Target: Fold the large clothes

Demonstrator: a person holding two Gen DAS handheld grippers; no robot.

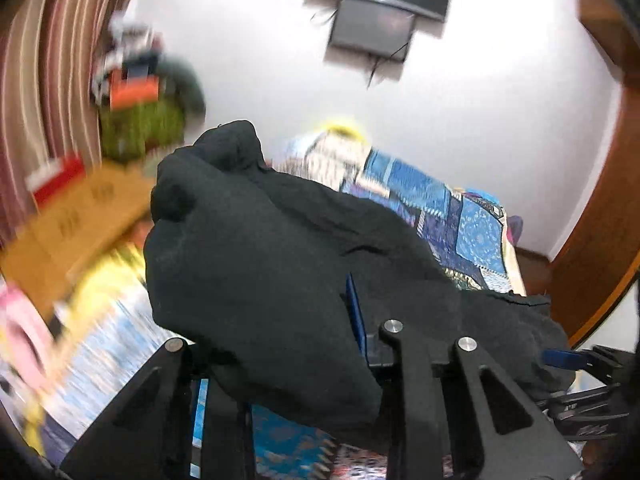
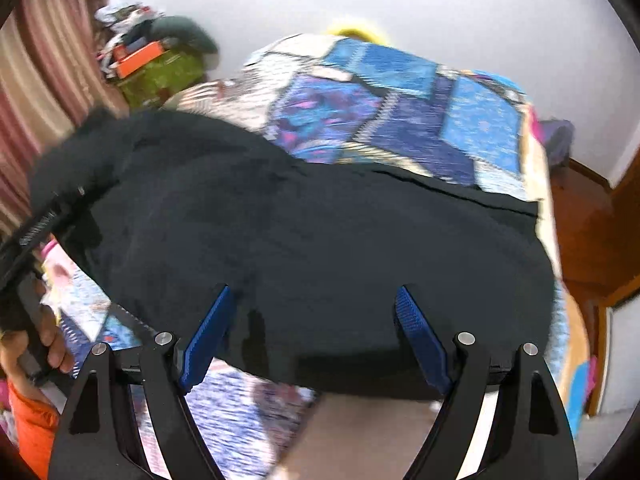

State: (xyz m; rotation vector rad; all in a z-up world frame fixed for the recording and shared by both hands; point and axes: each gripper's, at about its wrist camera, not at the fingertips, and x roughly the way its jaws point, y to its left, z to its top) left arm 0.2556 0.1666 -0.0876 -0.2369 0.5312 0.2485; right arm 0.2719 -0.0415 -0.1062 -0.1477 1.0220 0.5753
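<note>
A large black garment (image 1: 256, 240) is bunched and lifted off the patchwork quilt (image 1: 460, 216). My left gripper (image 1: 280, 320) is shut on a fold of it. One blue pad (image 1: 355, 308) shows and cloth hides the other finger. In the right wrist view the garment (image 2: 300, 220) sags across the near edge of the bed's quilt (image 2: 400, 100). My right gripper (image 2: 314, 290) stands open over its front hem, with both blue pads (image 2: 208, 340) apart and not pressing the cloth. A hand (image 2: 50, 344) holds the left tool's frame (image 2: 36, 228) at the left edge.
Left of the bed stand a cardboard box (image 1: 80, 216) and a green bag (image 2: 160, 72) piled with clutter, in front of a striped curtain (image 1: 48, 60). A dark screen (image 1: 380, 0) hangs on the white wall. A wooden door frame (image 1: 600, 220) is at right.
</note>
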